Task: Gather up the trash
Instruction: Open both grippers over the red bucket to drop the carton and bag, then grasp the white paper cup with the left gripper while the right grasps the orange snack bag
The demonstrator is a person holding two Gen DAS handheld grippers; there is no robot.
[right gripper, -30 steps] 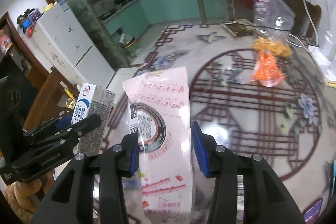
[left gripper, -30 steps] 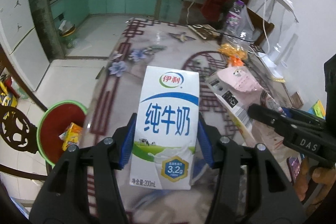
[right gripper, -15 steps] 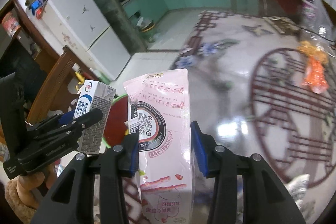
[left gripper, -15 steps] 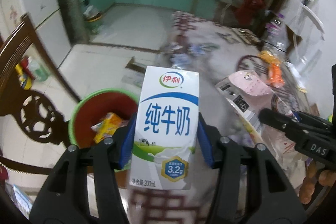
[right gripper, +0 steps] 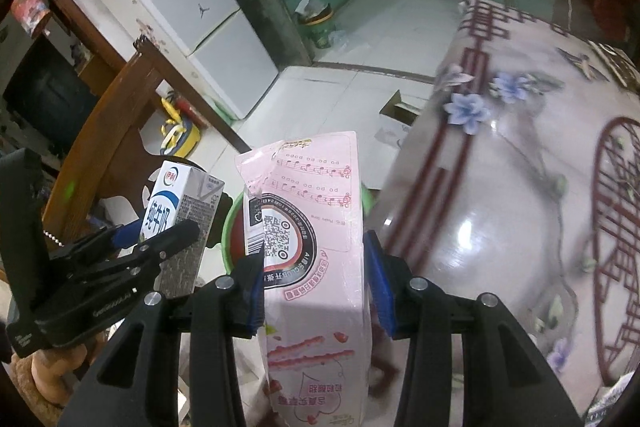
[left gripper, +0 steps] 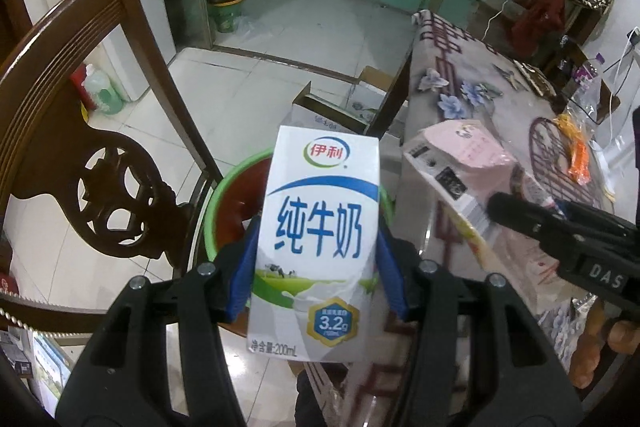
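My left gripper (left gripper: 316, 275) is shut on a white and blue milk carton (left gripper: 320, 239), held upright over the table's left edge. Behind the carton stands a green-rimmed red trash bin (left gripper: 228, 203) on the floor. My right gripper (right gripper: 316, 287) is shut on a pink snack box (right gripper: 316, 247), held just right of the left gripper. The carton (right gripper: 180, 215) and the bin's green rim (right gripper: 228, 227) also show in the right wrist view. The pink box (left gripper: 464, 155) shows in the left wrist view.
A carved wooden chair (left gripper: 92, 147) stands left of the bin. The patterned table (right gripper: 520, 187) lies to the right, with an orange bag (left gripper: 576, 151) and a plastic bottle (left gripper: 588, 83) far back. A cardboard box (left gripper: 340, 107) sits on the floor beyond the bin.
Both grippers have swung left, off the table toward the bin, each keeping its hold. The bin now lies directly behind the carton.
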